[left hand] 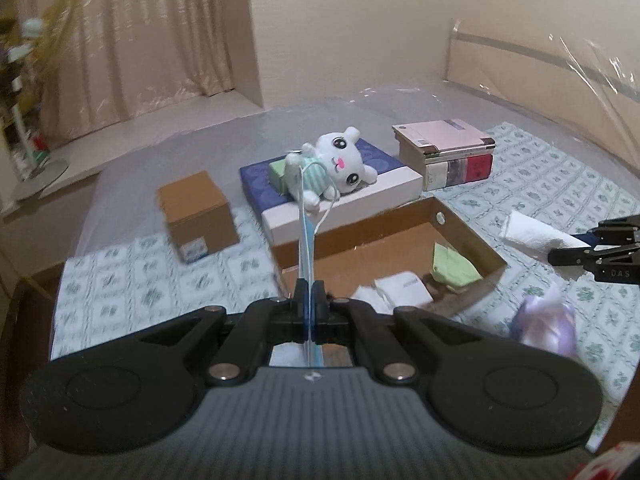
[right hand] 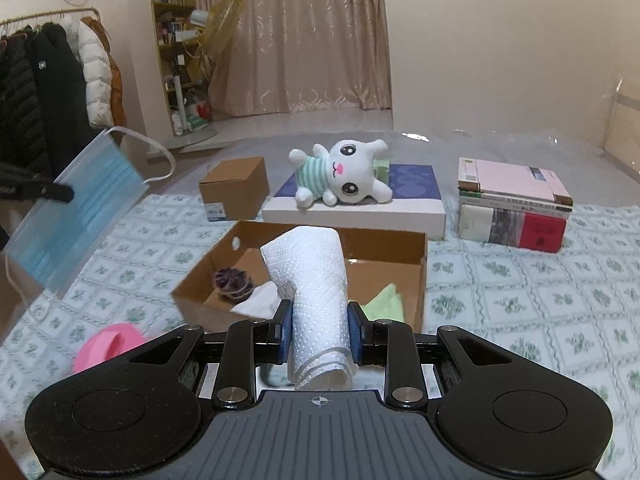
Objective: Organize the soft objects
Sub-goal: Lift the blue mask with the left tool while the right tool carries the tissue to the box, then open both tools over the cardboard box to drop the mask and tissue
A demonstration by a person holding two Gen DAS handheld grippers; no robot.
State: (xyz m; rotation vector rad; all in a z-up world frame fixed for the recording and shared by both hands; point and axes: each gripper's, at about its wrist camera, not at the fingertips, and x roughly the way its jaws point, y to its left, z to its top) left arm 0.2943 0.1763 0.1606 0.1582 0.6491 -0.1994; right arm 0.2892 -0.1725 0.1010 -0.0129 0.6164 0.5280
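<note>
The left gripper (left hand: 308, 300) was pressed together on a blue face mask (left hand: 306, 236), pinching it edge-on between the two fingers; the mask stood out forward from the fingertips, its long axis running along the line of the fingers, and its white ear loop (left hand: 320, 188) curled at the far end; in the right wrist view the same mask (right hand: 76, 216) hung flat and tilted at the left side, above the patterned bedcover (right hand: 520, 300).

The right gripper (right hand: 320, 332) held a rolled white paper towel (right hand: 316, 280) between its blue pads (right hand: 286, 334); the roll lay along the fingers, its far end bent to the left, in front of the open cardboard box (right hand: 420, 264).

Inside the box lay a green cloth (right hand: 386, 302), some white soft things (right hand: 256, 300) and a dark purple item (right hand: 232, 280); behind it a white plush toy (right hand: 344, 174) lay on a flat blue-and-white box (right hand: 416, 200), head toward the right; a small brown box (right hand: 236, 186) stood at the left, a stack of books (right hand: 516, 204) at the right.
</note>
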